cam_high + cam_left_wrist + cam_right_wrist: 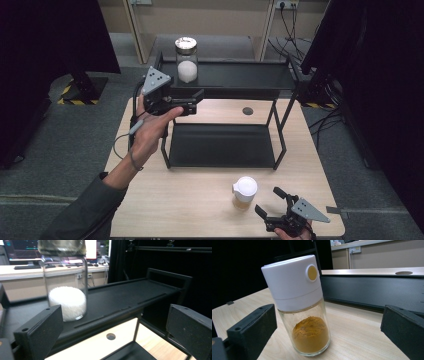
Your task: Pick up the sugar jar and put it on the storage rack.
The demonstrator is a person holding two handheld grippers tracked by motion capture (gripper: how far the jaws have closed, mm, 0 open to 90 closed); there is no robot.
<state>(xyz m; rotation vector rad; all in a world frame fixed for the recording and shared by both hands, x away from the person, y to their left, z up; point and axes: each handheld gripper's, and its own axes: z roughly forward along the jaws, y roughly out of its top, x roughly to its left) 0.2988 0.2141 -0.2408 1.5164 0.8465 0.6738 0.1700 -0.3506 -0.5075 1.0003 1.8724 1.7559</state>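
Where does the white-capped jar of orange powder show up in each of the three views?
High view: jar of orange powder at lower centre of the table, near the right gripper.
Left gripper view: not in it.
Right gripper view: jar left of centre, upright.
Shared landmark: the black shelf rack.

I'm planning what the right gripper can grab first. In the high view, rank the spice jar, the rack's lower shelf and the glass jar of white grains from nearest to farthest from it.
From the right gripper:
1. Spice jar, on the table just to its left.
2. Lower shelf, mid-table, beyond the jar.
3. Glass jar of white grains, on the rack's top shelf, far left.
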